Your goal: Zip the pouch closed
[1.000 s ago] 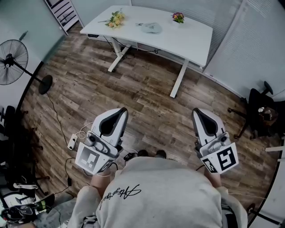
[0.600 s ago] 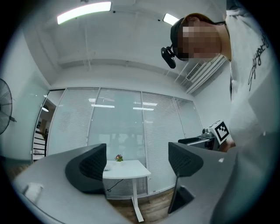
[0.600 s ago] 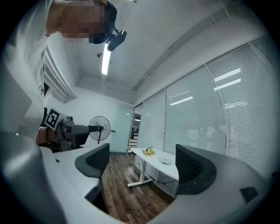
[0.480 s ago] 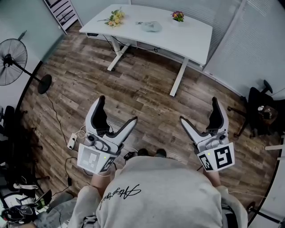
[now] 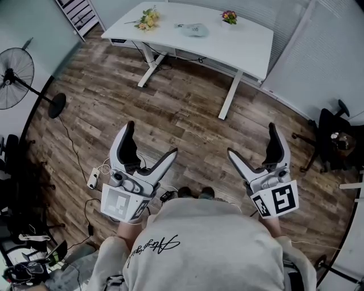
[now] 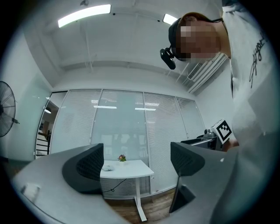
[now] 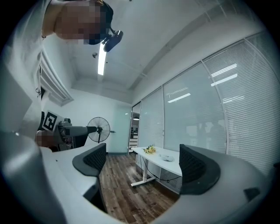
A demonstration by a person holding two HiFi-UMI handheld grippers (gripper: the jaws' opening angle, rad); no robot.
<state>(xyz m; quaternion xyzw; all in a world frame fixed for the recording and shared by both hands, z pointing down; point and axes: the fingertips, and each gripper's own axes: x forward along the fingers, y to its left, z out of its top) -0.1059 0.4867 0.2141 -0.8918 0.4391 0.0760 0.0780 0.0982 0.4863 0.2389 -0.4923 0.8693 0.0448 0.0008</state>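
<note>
Wood-plank floor (image 5: 182,113) fills the room below you in the head view, with a white desk (image 5: 239,48) at 12 o'clock, a standing fan (image 5: 14,71) at 9 and a dark chair (image 5: 333,133) at 3. The pouch (image 5: 195,30) lies on the desk between the yellow flowers (image 5: 147,20) and the purple flower pot (image 5: 229,17). Its long axis runs roughly 9 to 3. It is too small here to tell which end carries the zip pull. Your left gripper (image 5: 151,139) at 7 and your right gripper (image 5: 252,141) at 5 both point toward 12. Their jaws are spread wide and empty, and have just been opening. The pouch sits well apart from both, far off toward 12.

In the left gripper view, the left gripper (image 6: 138,161) has its jaws wide apart with nothing in them. Far off between them stands the desk (image 6: 131,168). The pouch (image 6: 107,167) is a pale speck at 9 from the flower pot (image 6: 121,158), its shape unreadable, and the left jaw hides the desk's left end.

In the right gripper view, the right gripper (image 7: 143,162) is likewise spread and empty. The desk (image 7: 153,156) shows between the jaws, flowers (image 7: 150,149) at its near end. The pouch (image 7: 167,158) is a low grey lump toward 3 from them, and the right jaw cuts off the desk's far end.
</note>
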